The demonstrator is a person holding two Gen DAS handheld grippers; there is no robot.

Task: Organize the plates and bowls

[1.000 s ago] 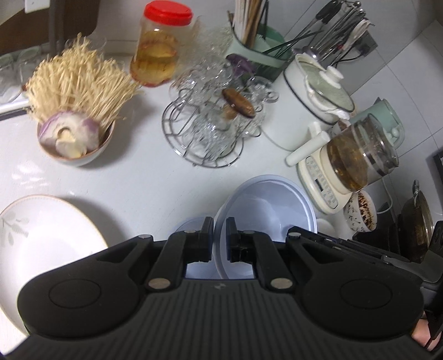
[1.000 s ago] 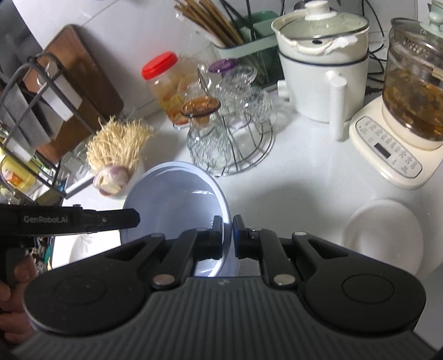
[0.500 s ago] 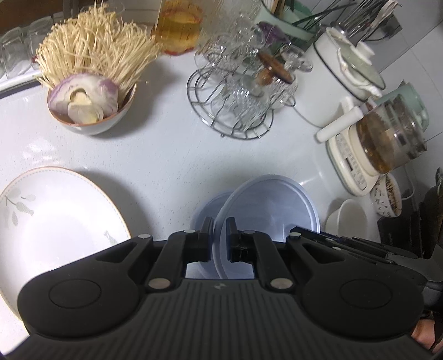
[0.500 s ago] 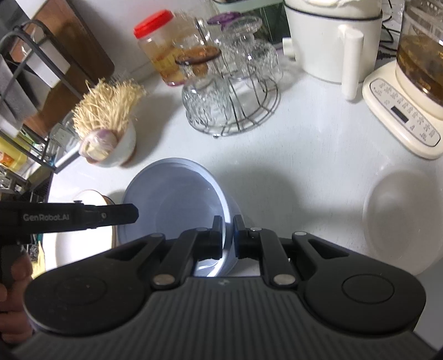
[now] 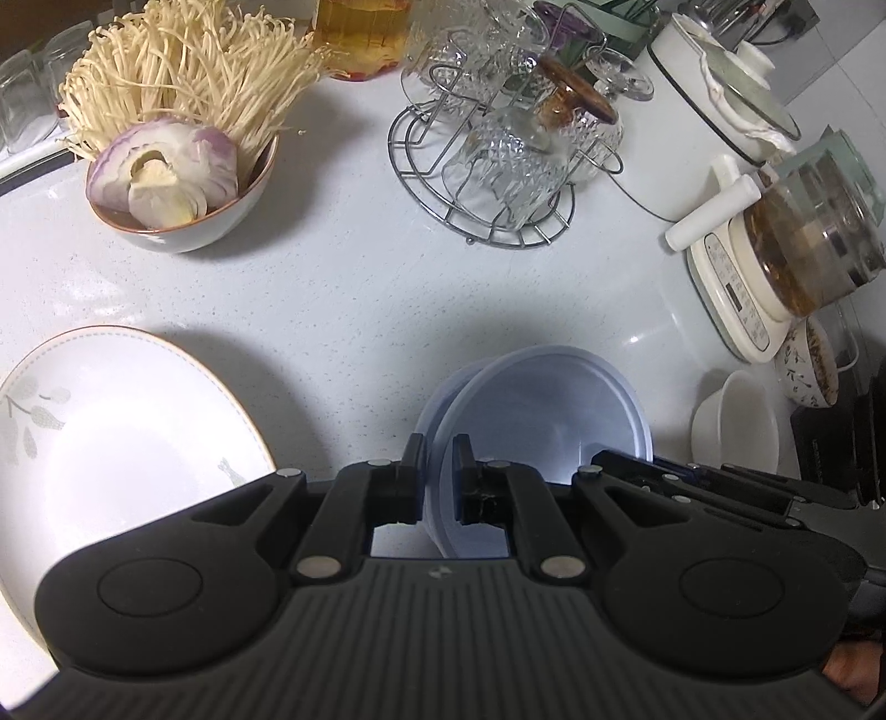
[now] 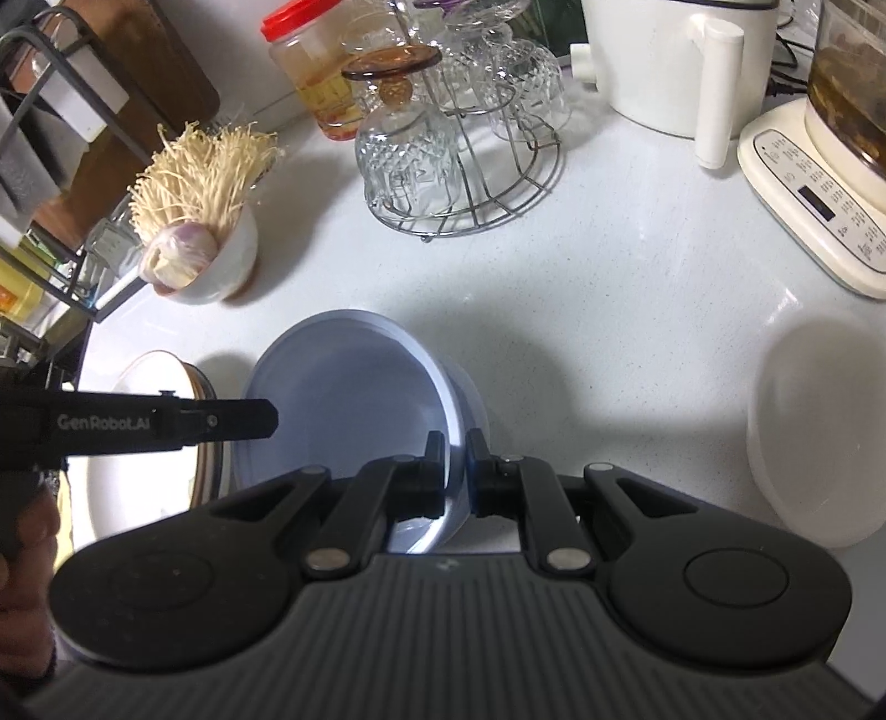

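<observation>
Left gripper, right gripper, w/ blue bowl rim pinched

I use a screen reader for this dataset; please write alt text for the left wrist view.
The left gripper pinches the rim of a pale blue bowl above a white counter; the right gripper grips its far rim. A white plate lies left.

A white speckled counter is filling both views, catching soft glare from overhead light. White tiled wall is rising behind it at the right. At the left edge, what is probably a dark wire rack is standing against brown wood.
</observation>
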